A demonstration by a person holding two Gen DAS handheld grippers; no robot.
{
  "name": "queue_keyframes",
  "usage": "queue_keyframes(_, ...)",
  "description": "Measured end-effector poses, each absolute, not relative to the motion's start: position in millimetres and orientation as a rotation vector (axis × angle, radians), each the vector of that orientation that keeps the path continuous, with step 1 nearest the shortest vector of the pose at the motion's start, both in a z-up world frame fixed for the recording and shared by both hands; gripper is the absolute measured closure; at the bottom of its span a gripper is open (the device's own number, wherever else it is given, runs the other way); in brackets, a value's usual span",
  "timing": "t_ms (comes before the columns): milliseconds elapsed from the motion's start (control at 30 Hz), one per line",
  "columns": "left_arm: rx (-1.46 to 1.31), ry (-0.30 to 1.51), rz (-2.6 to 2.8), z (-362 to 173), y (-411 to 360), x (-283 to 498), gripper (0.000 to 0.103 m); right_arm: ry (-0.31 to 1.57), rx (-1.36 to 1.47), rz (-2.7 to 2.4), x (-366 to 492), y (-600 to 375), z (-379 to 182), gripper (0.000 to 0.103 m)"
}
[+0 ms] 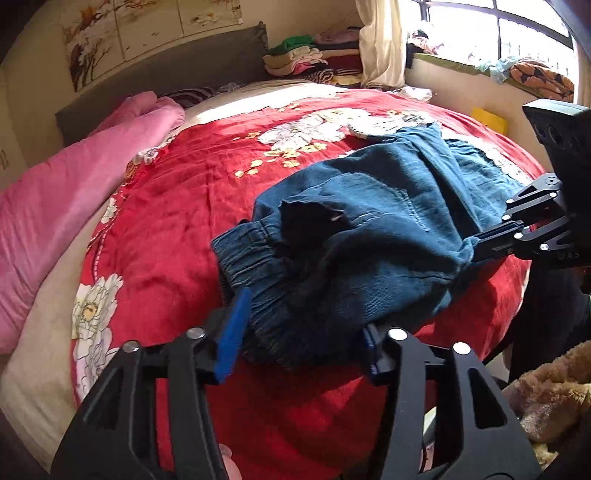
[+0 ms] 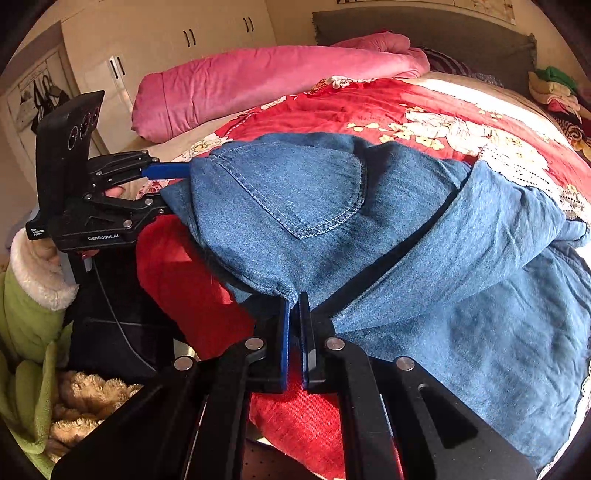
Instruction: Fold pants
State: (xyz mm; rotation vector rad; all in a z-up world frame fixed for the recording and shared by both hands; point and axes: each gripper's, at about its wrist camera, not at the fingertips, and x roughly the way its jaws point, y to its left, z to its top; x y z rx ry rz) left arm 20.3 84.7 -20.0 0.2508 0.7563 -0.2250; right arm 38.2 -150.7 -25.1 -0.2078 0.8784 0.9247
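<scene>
Now: denim pants bunched on red bedspread

Left wrist view: left gripper (image 1: 301,328) spread apart around elastic waistband of pants (image 1: 369,218), pads not pressing; pants atop bedspread (image 1: 177,206). Right wrist view: right gripper (image 2: 294,321) clamped tight on pants (image 2: 295,199) edge, near bedspread (image 2: 192,291) front edge.

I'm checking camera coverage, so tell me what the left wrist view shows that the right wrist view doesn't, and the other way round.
Only the left wrist view shows the bright barred window and the sill piled with clothes. Only the right wrist view shows the cream wardrobe doors and the stitched back pocket on the blue denim pants. Both share the pants, the red floral bedspread, the rolled pink quilt, the left tool open around the waistband and the right tool shut on the denim.
</scene>
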Motion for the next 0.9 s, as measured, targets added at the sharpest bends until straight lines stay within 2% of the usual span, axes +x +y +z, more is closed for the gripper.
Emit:
queue_keyframes(133,0.193,0.758,-0.207,-13.2,98.6,18.5,0.053,0.879,-0.193,0.923,39.3,-147.3,-25.9,0.099)
queue_keyframes(433,0.154,0.806,-0.115,-11.6,126.6,1.4,0.035,0.904,-0.177,0.922,39.4,-133.5,-37.7,0.096)
queue_keyframes(700,0.176,0.822,-0.100,-7.9,130.5,-17.5,0.034,0.929,-0.128,0.893,40.7,-140.3,-41.1,0.096)
queue_keyframes(900,0.095,0.791,-0.096,7.8,140.7,-27.8,0.035,0.927,-0.116,0.891,37.3,-144.5,-39.0,0.096)
